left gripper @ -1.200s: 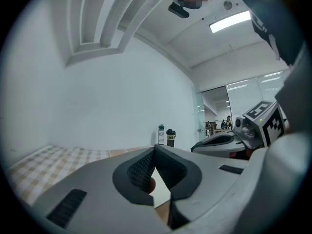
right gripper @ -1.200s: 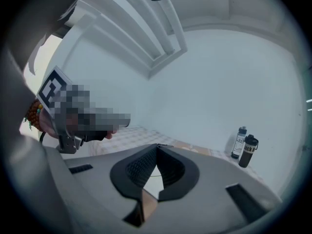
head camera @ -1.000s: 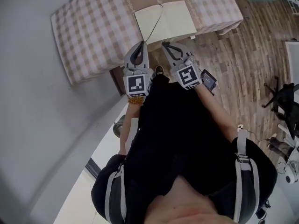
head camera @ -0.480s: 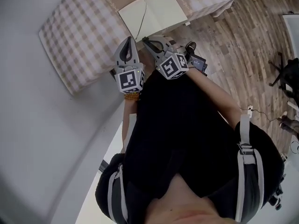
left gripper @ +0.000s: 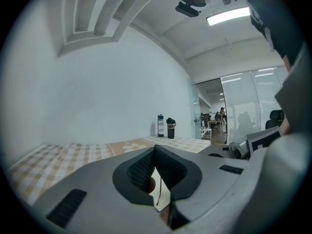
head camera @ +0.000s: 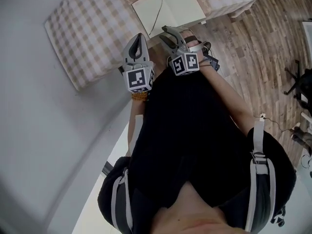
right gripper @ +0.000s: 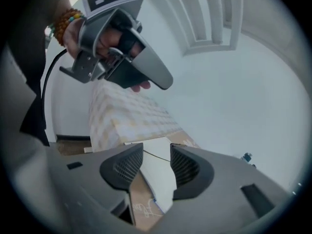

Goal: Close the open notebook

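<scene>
A: Left side?
B: The left grey tool [head camera: 138, 36] is closed on nothing, near the checked cloth surface [head camera: 87, 33].
A: The notebook?
B: The open cream paper notebook [head camera: 168, 6] lies flat there, farther off. The right grey tool [head camera: 175, 32] has just been opening, with nothing between its jaws.

A pink-and-white checked cloth [head camera: 87, 38] covers the surface at 11 o'clock in the head view. Wood-plank floor [head camera: 258, 52] spreads from 1 to 3 o'clock, with a black office chair [head camera: 303, 84] at the edge. In the left gripper view, a pale bottle [left gripper: 160, 126] and a black bottle [left gripper: 170, 128] stand side by side at the surface's far end. A ceiling light [left gripper: 229, 16] glows at 1 o'clock.
</scene>
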Demonstrator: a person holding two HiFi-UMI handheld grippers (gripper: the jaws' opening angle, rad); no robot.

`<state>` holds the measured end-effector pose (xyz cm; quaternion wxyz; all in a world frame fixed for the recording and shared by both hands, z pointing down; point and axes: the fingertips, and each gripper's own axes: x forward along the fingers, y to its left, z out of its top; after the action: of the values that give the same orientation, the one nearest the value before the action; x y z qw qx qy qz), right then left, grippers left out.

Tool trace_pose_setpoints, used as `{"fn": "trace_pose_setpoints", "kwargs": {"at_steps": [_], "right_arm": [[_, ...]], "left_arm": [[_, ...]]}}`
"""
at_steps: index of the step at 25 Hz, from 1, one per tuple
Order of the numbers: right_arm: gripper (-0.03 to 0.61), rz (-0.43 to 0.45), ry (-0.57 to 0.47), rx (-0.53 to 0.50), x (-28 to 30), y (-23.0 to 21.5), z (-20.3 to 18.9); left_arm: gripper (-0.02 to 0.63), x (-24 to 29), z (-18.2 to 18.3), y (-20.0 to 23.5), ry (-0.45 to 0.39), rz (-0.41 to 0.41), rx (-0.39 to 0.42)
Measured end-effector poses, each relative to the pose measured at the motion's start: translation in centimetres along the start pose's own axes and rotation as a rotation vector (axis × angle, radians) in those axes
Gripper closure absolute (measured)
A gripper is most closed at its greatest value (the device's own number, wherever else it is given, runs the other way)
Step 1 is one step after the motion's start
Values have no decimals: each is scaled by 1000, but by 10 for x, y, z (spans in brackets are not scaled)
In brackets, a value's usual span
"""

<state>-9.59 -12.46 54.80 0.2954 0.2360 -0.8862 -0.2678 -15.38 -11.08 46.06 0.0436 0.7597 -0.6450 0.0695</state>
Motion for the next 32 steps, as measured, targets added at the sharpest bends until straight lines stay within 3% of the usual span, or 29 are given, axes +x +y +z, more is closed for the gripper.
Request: {"fn": "trace_pose_setpoints", "kwargs": {"at_steps": [10, 21, 32], "right_arm": [[377, 92, 78, -216, 19, 26, -33], [380, 151, 138, -257, 39, 33, -57], [393, 199, 104, -308, 46, 31, -58]], "left_arm": [[612, -10, -8, 15, 2, 32, -23], [612, -25, -17, 32, 12, 69, -44], [612, -22, -20, 42, 6, 78, -36]]}}
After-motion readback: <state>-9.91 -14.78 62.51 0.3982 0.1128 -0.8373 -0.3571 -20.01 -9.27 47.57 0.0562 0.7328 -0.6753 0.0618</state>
